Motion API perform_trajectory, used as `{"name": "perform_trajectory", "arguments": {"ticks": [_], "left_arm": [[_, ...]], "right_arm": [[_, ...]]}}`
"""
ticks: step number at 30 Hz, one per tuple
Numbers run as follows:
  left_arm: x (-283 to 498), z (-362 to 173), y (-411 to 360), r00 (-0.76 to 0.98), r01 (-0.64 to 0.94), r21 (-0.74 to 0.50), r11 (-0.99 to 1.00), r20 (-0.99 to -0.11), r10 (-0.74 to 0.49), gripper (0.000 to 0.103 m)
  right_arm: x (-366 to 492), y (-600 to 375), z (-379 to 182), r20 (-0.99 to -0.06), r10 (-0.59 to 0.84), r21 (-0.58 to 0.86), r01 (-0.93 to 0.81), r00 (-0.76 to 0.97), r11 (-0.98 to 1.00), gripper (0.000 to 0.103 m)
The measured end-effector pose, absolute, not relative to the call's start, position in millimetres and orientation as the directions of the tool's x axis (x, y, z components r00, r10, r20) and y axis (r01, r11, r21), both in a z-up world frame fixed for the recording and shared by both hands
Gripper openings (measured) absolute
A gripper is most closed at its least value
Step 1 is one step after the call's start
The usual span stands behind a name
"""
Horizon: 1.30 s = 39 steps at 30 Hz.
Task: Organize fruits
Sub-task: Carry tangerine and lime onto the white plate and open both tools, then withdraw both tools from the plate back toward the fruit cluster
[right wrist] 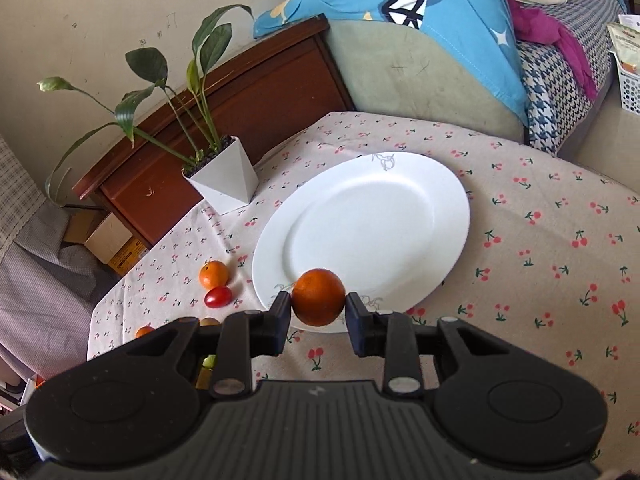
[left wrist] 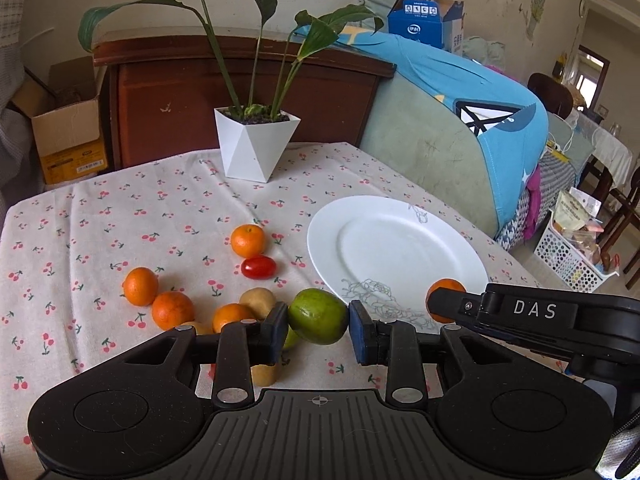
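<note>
My left gripper (left wrist: 318, 322) is shut on a green fruit (left wrist: 317, 316), held just above the cherry-print tablecloth near the front rim of the white plate (left wrist: 400, 248). My right gripper (right wrist: 318, 312) is shut on an orange (right wrist: 318, 297) over the plate's (right wrist: 372, 224) near rim; the same orange (left wrist: 440, 292) shows behind the right gripper's finger in the left wrist view. On the cloth lie several oranges (left wrist: 140, 286) (left wrist: 248, 241), a cherry tomato (left wrist: 258, 267) and a yellow-brown fruit (left wrist: 258, 302). The plate holds nothing.
A white faceted pot with a leafy plant (left wrist: 256, 146) stands at the table's far side, in front of a dark wooden cabinet (left wrist: 240, 92). A sofa with a blue cover (left wrist: 460, 120) borders the table on the right. A cardboard box (left wrist: 66, 132) sits on the floor at left.
</note>
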<state>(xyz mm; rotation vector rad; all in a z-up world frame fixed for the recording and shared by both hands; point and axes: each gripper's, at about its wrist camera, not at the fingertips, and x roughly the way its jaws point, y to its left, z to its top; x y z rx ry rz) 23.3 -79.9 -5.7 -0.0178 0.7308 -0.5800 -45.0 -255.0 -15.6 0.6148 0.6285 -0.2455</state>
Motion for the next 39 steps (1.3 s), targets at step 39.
{"name": "perform_trajectory", "arguments": {"ticks": [39], "left_arm": [[52, 3, -89, 0.610, 0.467, -0.148, 0.872, -0.661, -0.438, 0.060]], "right_arm": [[-38, -262, -25, -0.612, 0.005, 0.526, 0.403, 0.791, 0.749, 0.036]]}}
